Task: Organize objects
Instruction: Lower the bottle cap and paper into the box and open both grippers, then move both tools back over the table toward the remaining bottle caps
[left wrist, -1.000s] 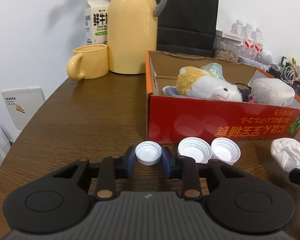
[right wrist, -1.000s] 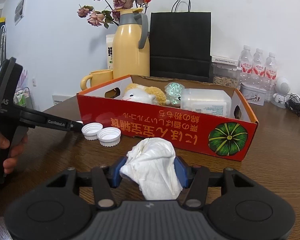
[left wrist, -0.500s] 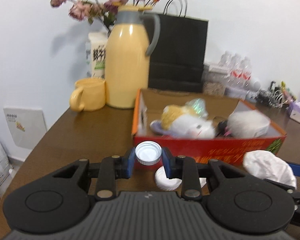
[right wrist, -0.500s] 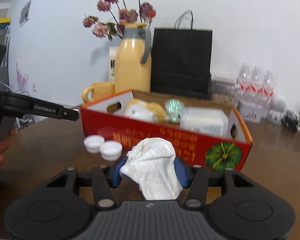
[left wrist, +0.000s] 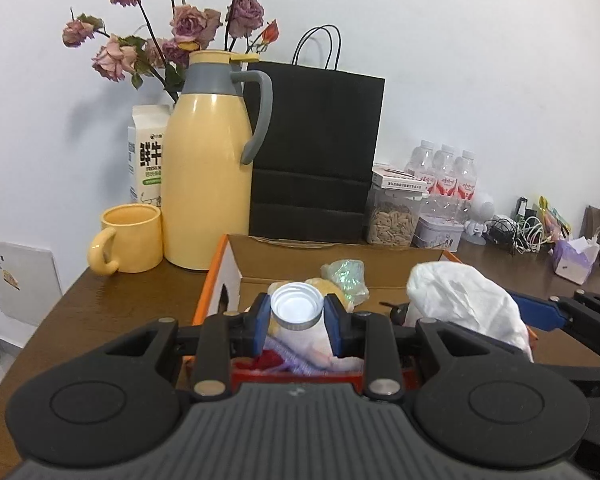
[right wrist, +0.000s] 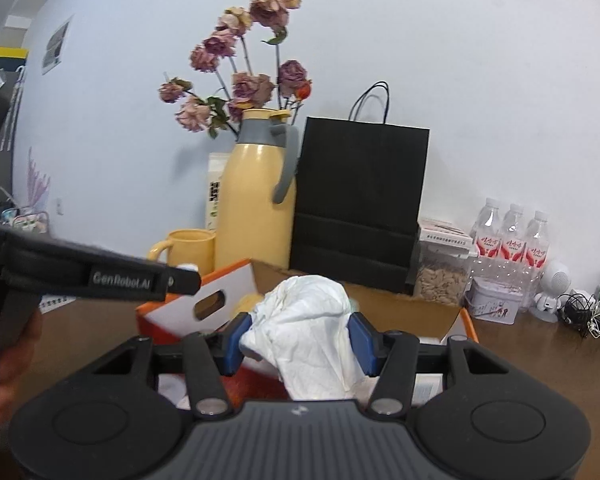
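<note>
Left wrist view: left tongs (left wrist: 297,322) closed on a white bottle cap (left wrist: 297,307), blue pads pressing its rim from both sides, open side of the cap facing up, held above the near end of the cardboard box (left wrist: 236,268). In the box, a yellow plush toy (left wrist: 327,285) and an iridescent wrapper (left wrist: 346,276), partly hidden behind the cap. To the right, a crumpled white tissue (left wrist: 460,300) clamped in the right tongs (left wrist: 540,312), only one blue pad showing. At the far left corner of the brown surface (left wrist: 112,304): yellow mug (left wrist: 130,244), yellow thermos jug (left wrist: 208,176), milk carton (left wrist: 146,152), dried roses (left wrist: 180,28); black paper bag (left wrist: 316,152) behind the box; seed jar (left wrist: 394,216) and water bottles (left wrist: 444,172) along the far edge. Right wrist view: right tongs (right wrist: 298,338) gripping the tissue (right wrist: 308,320) between both blue pads, over the box (right wrist: 224,296). Left tongs (right wrist: 180,276) reaching in from the left edge, cap barely visible at the tip; part of a hand (right wrist: 4,360) on the grip.
</note>
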Available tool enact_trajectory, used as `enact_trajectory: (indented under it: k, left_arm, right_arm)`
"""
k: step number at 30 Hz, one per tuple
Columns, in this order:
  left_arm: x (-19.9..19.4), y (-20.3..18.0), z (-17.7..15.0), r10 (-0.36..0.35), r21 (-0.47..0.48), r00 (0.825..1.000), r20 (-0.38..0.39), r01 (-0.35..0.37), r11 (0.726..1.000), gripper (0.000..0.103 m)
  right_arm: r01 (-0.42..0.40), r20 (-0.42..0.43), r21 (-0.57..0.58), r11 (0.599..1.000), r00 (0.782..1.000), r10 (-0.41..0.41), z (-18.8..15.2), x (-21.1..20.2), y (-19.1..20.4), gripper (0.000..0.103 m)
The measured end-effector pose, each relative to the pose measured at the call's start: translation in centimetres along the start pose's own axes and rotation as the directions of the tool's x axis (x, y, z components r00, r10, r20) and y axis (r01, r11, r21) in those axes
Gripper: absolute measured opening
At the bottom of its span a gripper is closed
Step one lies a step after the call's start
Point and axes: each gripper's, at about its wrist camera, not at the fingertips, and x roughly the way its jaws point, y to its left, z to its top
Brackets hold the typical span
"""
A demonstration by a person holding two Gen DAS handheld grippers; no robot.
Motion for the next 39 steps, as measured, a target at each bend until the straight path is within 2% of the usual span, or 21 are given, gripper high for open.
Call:
enact_trajectory:
  k: [12, 17, 20, 22, 23, 24, 25, 27, 28, 29, 32, 39]
  left_arm:
    - [6.4, -0.4, 2.9, 0.024, -0.039, 1.000, -0.006, -0.024, 0.999, 0.029]
    - [8.9, -0.4, 2.7, 0.038, -0.035, 0.999, -0.034, -0.040, 0.999, 0.029]
    - [9.9, -0.3, 2.4, 0.045, -0.029, 0.998, -0.050, -0.046, 0.998, 0.030]
    - [10.2, -0.2, 2.2, 0.049, -0.022, 0.997, -0.054, -0.051, 0.998, 0.037]
    - [10.3, -0.1, 2.1, 0.050, -0.018, 0.997, -0.053, -0.051, 0.999, 0.042]
    - [10.2, -0.1, 2.1, 0.050, -0.014, 0.998, -0.046, -0.051, 0.999, 0.054]
    - [10.0, -0.1, 2.0, 0.053, -0.010, 0.998, -0.038, -0.053, 0.999, 0.071]
    - [9.7, -0.2, 2.0, 0.072, -0.008, 0.997, -0.021, -0.072, 0.997, 0.092]
    - [9.5, -0.3, 2.0, 0.079, -0.007, 0.997, -0.010, -0.079, 0.997, 0.099]
    - [9.3, -0.3, 2.0, 0.080, -0.006, 0.997, 0.001, -0.080, 0.997, 0.103]
    - [8.8, -0.4, 2.1, 0.085, -0.014, 0.996, 0.026, -0.084, 0.996, 0.103]
    - [8.6, -0.3, 2.2, 0.088, -0.027, 0.996, 0.023, -0.087, 0.996, 0.103]
  right_arm:
    - [0.028, -0.060, 0.065, 0.997, 0.998, -0.024, 2.0, 8.3, -2.6, 0.053]
    - [0.033, -0.092, 0.080, 0.996, 0.995, -0.025, 1.7, 11.1, -3.0, 0.057]
    - [0.039, -0.118, 0.099, 0.994, 0.993, -0.027, 1.3, 12.2, -3.6, 0.064]
    - [0.035, -0.133, 0.120, 0.992, 0.991, -0.019, 0.9, 12.5, -4.0, 0.076]
    - [0.037, -0.135, 0.123, 0.992, 0.991, -0.021, 0.8, 12.5, -4.0, 0.077]
    - [0.049, -0.137, 0.120, 0.992, 0.990, -0.032, 0.7, 12.6, -4.1, 0.080]
    - [0.058, -0.141, 0.121, 0.991, 0.989, -0.041, 0.7, 12.6, -4.2, 0.088]
    - [0.070, -0.146, 0.130, 0.989, 0.988, -0.051, 0.6, 12.6, -4.4, 0.099]
    - [0.080, -0.149, 0.134, 0.988, 0.987, -0.060, 0.5, 12.6, -4.6, 0.101]
    - [0.090, -0.151, 0.136, 0.987, 0.986, -0.069, 0.5, 12.5, -4.7, 0.101]
    - [0.110, -0.159, 0.151, 0.982, 0.984, -0.086, 0.4, 12.4, -5.1, 0.103]
    - [0.114, -0.152, 0.152, 0.982, 0.984, -0.091, 0.5, 12.0, -5.4, 0.103]
